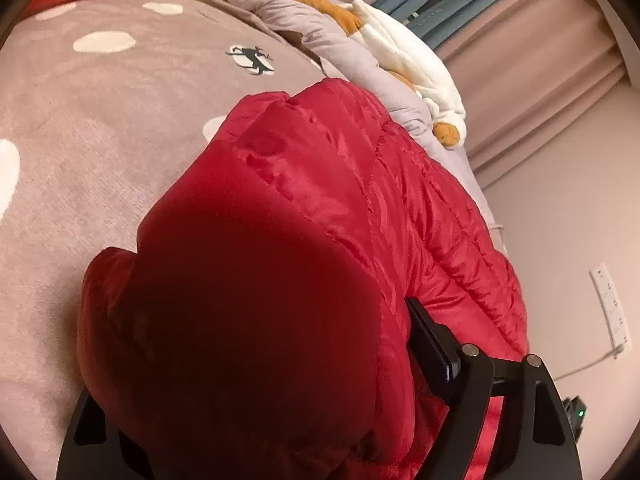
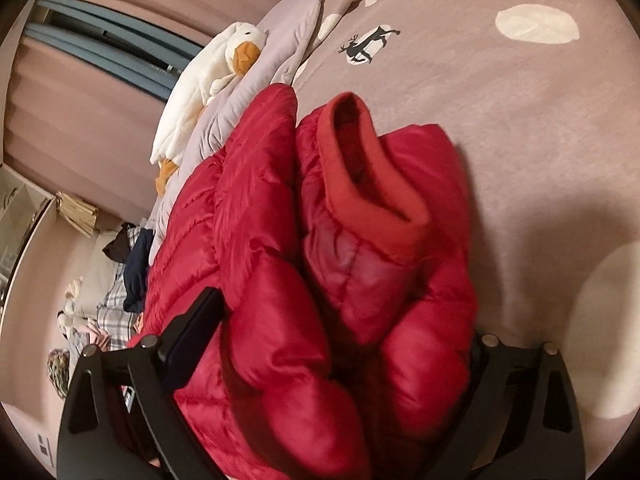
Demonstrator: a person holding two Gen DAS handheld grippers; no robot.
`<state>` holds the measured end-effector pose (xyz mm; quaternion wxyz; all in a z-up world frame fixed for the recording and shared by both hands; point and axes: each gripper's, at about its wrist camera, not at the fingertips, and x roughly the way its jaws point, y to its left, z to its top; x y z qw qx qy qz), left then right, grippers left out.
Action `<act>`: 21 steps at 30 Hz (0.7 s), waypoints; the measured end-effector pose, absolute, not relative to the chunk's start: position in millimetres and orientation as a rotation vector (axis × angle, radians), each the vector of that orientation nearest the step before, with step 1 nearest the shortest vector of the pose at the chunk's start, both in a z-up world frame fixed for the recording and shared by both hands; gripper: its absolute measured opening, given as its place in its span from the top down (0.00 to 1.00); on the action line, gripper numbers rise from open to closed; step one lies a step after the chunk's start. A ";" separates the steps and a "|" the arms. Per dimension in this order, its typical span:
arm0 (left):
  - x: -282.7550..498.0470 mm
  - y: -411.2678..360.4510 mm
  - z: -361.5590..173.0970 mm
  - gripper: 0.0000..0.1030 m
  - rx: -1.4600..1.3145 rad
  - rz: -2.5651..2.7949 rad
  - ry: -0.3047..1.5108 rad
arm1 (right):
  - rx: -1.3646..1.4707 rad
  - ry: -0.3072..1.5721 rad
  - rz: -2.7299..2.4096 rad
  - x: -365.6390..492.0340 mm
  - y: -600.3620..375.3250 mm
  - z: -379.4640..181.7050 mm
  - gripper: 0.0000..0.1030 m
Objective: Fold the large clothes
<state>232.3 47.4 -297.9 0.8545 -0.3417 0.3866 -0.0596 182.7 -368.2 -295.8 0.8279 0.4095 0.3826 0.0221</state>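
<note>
A red quilted puffer jacket [image 1: 320, 208] lies bunched on a taupe bedspread [image 1: 100, 120] with white spots and a deer print. In the left wrist view my left gripper [image 1: 280, 340] is shut on a thick fold of the jacket; only the right finger [image 1: 432, 336] shows, the other is hidden under fabric. In the right wrist view my right gripper [image 2: 332, 340] is shut on the jacket [image 2: 280, 260] near its collar [image 2: 372, 184]. Its left finger [image 2: 196, 320] presses the padding; the right finger is mostly covered.
A white plush duck [image 1: 412, 60] with orange feet lies on a grey duvet [image 1: 288, 16] along the bed's edge; it also shows in the right wrist view [image 2: 200, 84]. Pink curtains [image 1: 540, 52] hang behind. Dark clothes [image 2: 136, 264] and a plaid item lie beyond the bed.
</note>
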 end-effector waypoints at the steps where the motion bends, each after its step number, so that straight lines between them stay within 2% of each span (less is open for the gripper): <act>1: 231.2 48.9 -298.1 0.20 -0.710 -0.121 0.811 | 0.872 0.809 0.039 184.3 -366.3 -295.1 0.13; 3: 221.0 53.8 -298.0 0.22 -0.691 -0.104 0.801 | 0.878 0.801 0.034 188.5 -361.7 -294.4 0.22; 5: 216.6 62.0 -296.1 0.26 -0.695 -0.078 0.792 | 0.890 0.798 0.054 193.8 -355.9 -295.1 0.35; 7: 211.6 71.6 -292.5 0.31 -0.683 -0.025 0.771 | 0.905 0.795 0.100 204.1 -345.0 -296.2 0.41; 12: 201.8 99.5 -272.6 0.43 -0.553 0.174 0.681 | 0.850 0.835 0.204 227.6 -296.7 -300.4 0.45; 18: 195.7 121.5 -271.0 0.50 -0.553 0.243 0.637 | 0.722 0.884 0.229 240.4 -258.3 -301.0 0.47; 21: 194.2 105.9 -263.4 0.55 -0.491 0.252 0.611 | 0.710 0.880 0.210 241.3 -260.9 -301.4 0.54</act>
